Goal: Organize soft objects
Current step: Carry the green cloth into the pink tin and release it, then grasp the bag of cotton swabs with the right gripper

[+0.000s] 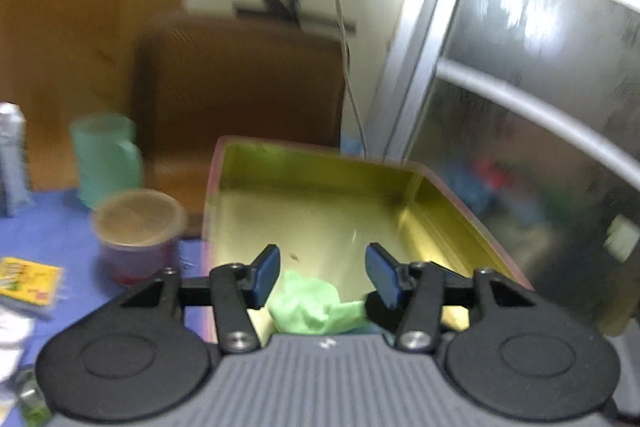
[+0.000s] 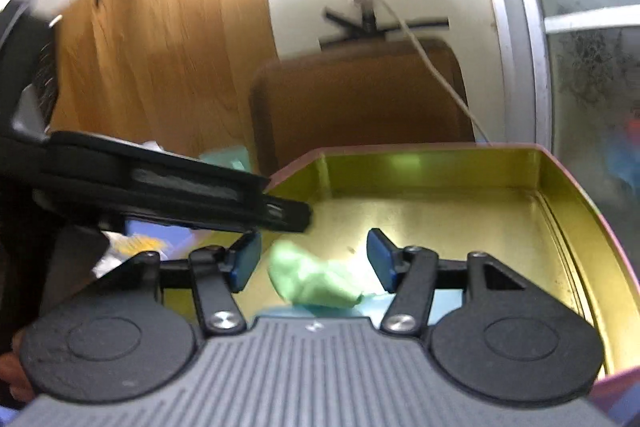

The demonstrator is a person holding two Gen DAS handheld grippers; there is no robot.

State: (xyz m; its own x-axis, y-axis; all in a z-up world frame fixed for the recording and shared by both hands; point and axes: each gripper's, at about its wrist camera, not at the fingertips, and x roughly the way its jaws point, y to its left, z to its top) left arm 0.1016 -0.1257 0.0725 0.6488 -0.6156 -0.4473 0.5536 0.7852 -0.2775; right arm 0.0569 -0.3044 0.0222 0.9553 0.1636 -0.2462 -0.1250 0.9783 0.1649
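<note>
Both wrist views close over tin [image 1: 316, 183]

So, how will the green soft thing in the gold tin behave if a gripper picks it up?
The green cloth looks crumpled and folded, so it would probably flop and sag rather than hold shape. It seems thin, so likely light. Lying loose on the tin's smooth floor, it may slide when pushed.

Green cloth [image 1: 316, 303] partly behind tongs body, possibly teal fabric beneath, blurred yellow packet [image 1: 28, 281] unreadable
</note>
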